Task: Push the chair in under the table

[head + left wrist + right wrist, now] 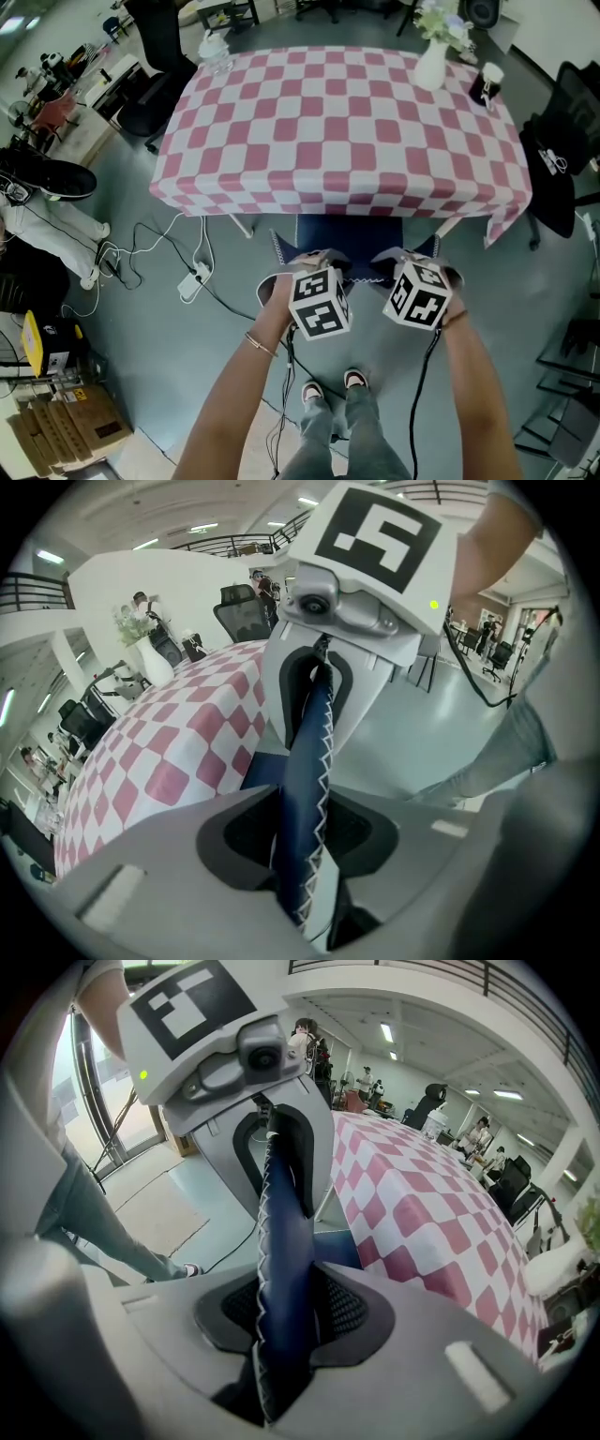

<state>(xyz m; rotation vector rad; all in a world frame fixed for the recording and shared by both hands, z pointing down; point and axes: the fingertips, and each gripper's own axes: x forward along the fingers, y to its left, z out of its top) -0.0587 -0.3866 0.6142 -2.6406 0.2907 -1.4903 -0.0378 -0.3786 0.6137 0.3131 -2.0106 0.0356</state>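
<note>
A chair with a dark blue back [361,273] edged in white zigzag stitching stands at the near side of the table [337,122], which wears a pink and white checked cloth. Its seat [347,231] reaches under the cloth's hem. My left gripper [314,260] and right gripper [410,257] both clamp the top edge of the chair back, side by side. The left gripper view has the blue back [306,752] squeezed between the pads of that gripper [300,834]. In the right gripper view the same back [281,1232] sits pinched in that gripper [286,1314].
A white vase with flowers [431,58], a clear bottle [214,52] and a small dark item [487,84] stand on the table. Black office chairs [553,159] flank it. Cables and a power strip [192,281] lie on the floor at left, cardboard boxes [70,422] nearer.
</note>
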